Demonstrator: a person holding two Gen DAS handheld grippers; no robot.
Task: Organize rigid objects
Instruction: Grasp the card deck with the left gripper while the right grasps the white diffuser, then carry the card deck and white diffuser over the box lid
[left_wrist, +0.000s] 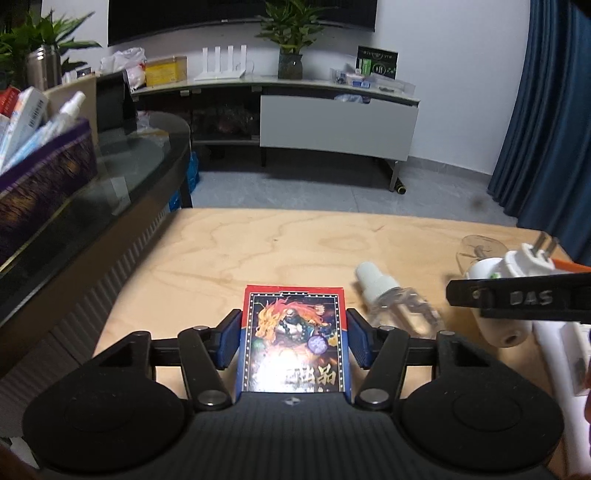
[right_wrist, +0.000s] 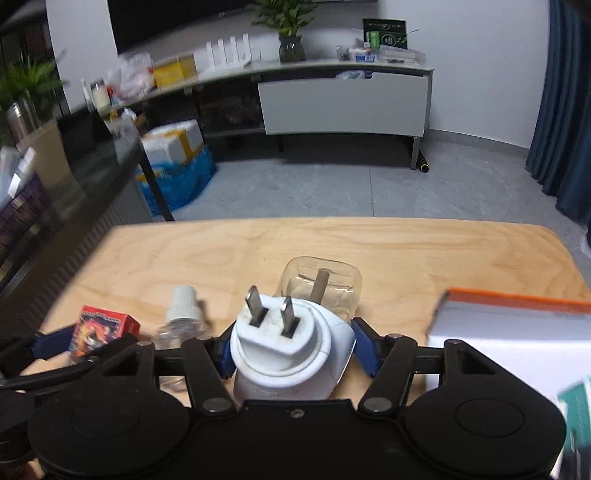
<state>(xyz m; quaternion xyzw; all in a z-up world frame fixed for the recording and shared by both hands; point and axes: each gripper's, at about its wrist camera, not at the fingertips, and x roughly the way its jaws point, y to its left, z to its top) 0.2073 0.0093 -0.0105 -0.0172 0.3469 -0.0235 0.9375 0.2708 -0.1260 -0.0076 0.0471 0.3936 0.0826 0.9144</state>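
Pale plywood tabletop (left_wrist: 258, 243) sat in a dim living room, grey TV console (right_wrist: 343, 103) behind. Your left gripper (left_wrist: 293, 338) had its blue pads against both sides of the red-and-blue illustrated card box (left_wrist: 295, 332); your right gripper (right_wrist: 291, 352) had clamped the white plug-in vaporiser with clear bottle (right_wrist: 291, 347). Clear spray bottle (left_wrist: 395, 299) lay between them. You needed to lift both straight up, keeping the prongs upright and clear of that bottle.
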